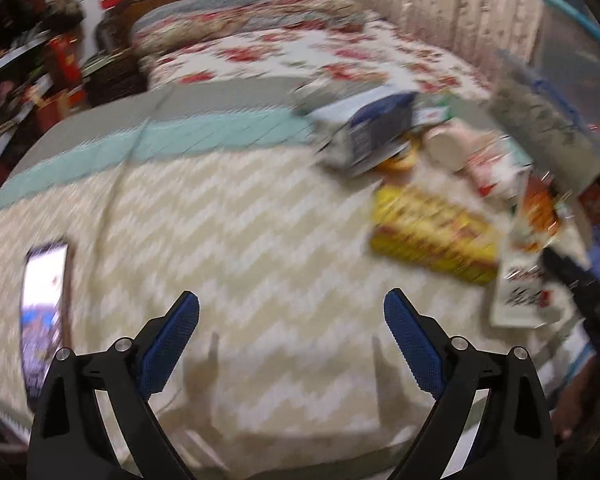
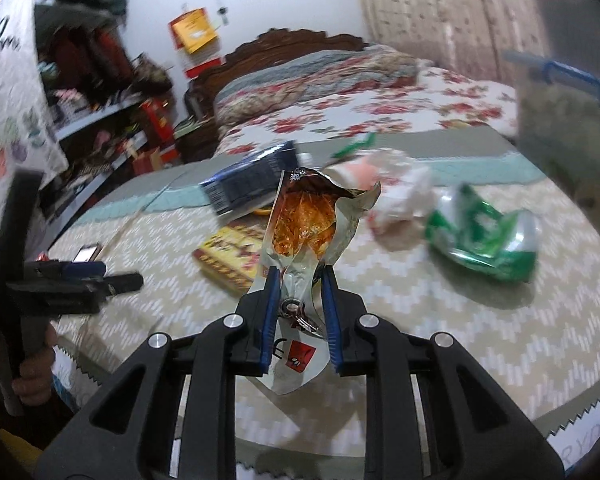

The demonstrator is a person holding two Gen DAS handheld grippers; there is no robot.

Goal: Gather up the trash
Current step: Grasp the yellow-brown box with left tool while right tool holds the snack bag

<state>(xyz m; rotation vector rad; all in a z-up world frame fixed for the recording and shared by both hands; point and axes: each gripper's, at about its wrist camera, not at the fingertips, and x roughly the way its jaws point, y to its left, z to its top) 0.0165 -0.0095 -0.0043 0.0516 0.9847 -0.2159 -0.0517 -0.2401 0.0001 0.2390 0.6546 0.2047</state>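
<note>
A phone [image 1: 44, 316] lies left on the table [image 1: 260, 260], wrappers [image 1: 432, 236] right, bed [image 1: 320, 52] behind.

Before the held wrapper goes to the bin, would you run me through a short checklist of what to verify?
1. Right gripper shut on the snack wrapper: ok.
2. Wrapper lifted off the table cover: ok.
3. Left gripper open and holding nothing: ok.
4. Bin opening clear: cannot tell, blurred and cut off at the frame edge.
5. Trash left: not ok; green wrapper, yellow box and blue packet remain.

Phone [image 1: 46, 320] on zigzag mat [image 1: 240, 240]
</note>
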